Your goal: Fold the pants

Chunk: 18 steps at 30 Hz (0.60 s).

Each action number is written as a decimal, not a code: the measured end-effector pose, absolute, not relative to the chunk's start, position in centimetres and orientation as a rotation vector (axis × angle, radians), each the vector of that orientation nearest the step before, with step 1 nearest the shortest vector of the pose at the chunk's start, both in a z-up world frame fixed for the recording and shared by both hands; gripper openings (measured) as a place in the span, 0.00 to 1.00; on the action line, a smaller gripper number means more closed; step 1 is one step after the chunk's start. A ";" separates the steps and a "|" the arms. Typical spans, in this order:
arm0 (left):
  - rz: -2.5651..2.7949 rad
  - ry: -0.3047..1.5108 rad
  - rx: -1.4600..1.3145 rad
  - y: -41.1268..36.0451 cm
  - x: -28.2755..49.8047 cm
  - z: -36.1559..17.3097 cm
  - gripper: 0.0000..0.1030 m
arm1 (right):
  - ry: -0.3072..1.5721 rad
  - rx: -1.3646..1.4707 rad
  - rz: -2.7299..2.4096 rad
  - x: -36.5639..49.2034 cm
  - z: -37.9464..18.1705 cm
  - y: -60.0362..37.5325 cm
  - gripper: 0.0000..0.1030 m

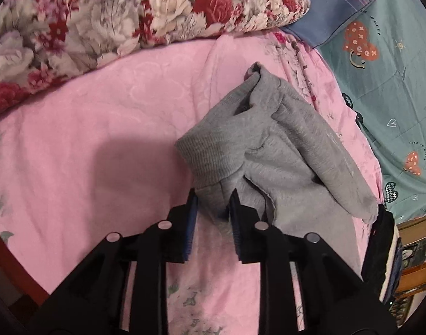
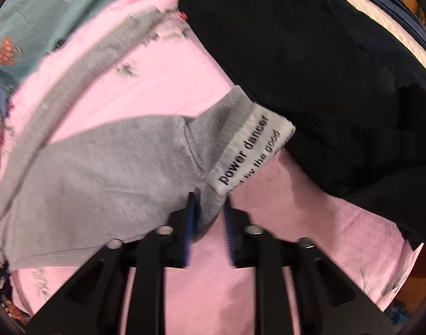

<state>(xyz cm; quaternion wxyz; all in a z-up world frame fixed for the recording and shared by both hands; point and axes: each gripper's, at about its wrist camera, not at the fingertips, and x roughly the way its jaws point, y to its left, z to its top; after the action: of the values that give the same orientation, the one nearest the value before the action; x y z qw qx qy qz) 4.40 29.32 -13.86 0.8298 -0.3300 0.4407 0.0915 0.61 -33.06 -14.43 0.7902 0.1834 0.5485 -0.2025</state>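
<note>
Bed cover [image 1: 87,145]: pink, softly quilted, spread under everything.
Floral quilt [image 1: 115,14]: red and white roses, bunched along the far edge.
Teal sheet [image 1: 385,89]: printed with hearts, beside the pink cover.
Black garment [image 2: 310,69]: dark heap just beside the pants' waistband.
Grey pants [image 1: 268,153]: fleecy sweatpants with ribbed waistband, crumpled on the pink cover; white woven label [image 2: 249,153] at the waistband.
Left gripper [image 1: 214,203]: angled downward, jaws parted, grey cloth between them, not pinched.
Right gripper [image 2: 208,209]: pointing steeply down, jaws parted around the waistband edge, not pinched.
</note>
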 end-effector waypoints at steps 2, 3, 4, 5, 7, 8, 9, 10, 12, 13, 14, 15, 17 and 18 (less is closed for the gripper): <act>0.213 0.891 -0.619 29.1 3.8 -11.7 0.44 | 1.185 0.341 -0.465 0.5 -13.8 -32.9 0.49; 0.228 0.868 -0.591 29.0 3.4 -10.4 0.48 | 1.172 0.315 -0.472 0.3 -12.7 -33.1 0.49; 0.230 0.852 -0.579 29.1 3.3 -9.4 0.49 | 1.158 0.292 -0.484 0.1 -11.8 -33.2 0.49; 0.224 0.837 -0.568 29.1 3.5 -8.3 0.51 | 1.122 0.269 -0.498 0.1 -10.0 -33.5 0.51; 0.178 0.825 -0.551 28.5 5.2 -6.7 0.55 | 1.047 0.270 -0.475 0.6 -7.1 -34.0 0.54; 0.148 0.828 -0.539 27.9 6.4 -6.3 0.57 | 1.013 0.285 -0.430 1.5 -5.7 -34.3 0.54; 0.113 0.848 -0.529 27.2 8.4 -6.1 0.57 | 0.993 0.305 -0.360 3.1 -4.5 -34.4 0.55; 0.085 0.869 -0.523 26.4 10.1 -6.3 0.57 | 0.986 0.319 -0.299 5.1 -3.9 -34.6 0.55; 0.014 0.939 -0.520 25.0 14.3 -7.5 0.57 | 0.977 0.331 -0.218 10.0 -3.5 -35.0 0.55; -0.015 0.978 -0.524 24.2 16.1 -8.4 0.54 | 0.975 0.333 -0.207 12.8 -3.8 -35.3 0.55; -0.042 1.019 -0.531 23.6 17.9 -9.4 0.52 | 0.982 0.327 -0.201 15.5 -4.4 -35.5 0.55; -0.061 1.062 -0.536 23.1 19.7 -10.6 0.41 | 1.001 0.314 -0.193 18.4 -5.2 -35.6 0.54; -0.039 1.119 -0.504 22.3 21.7 -12.5 0.26 | 1.041 0.319 -0.184 22.5 -6.6 -36.3 0.55; -0.028 1.139 -0.486 22.1 22.6 -13.4 0.23 | 1.067 0.336 -0.172 24.6 -7.6 -36.7 0.55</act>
<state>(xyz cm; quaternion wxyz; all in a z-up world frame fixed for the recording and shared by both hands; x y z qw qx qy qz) 22.56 22.06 -13.39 0.8144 -0.2275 0.5337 -0.0133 24.63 -36.74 -7.60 0.8441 0.1593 0.5054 -0.0815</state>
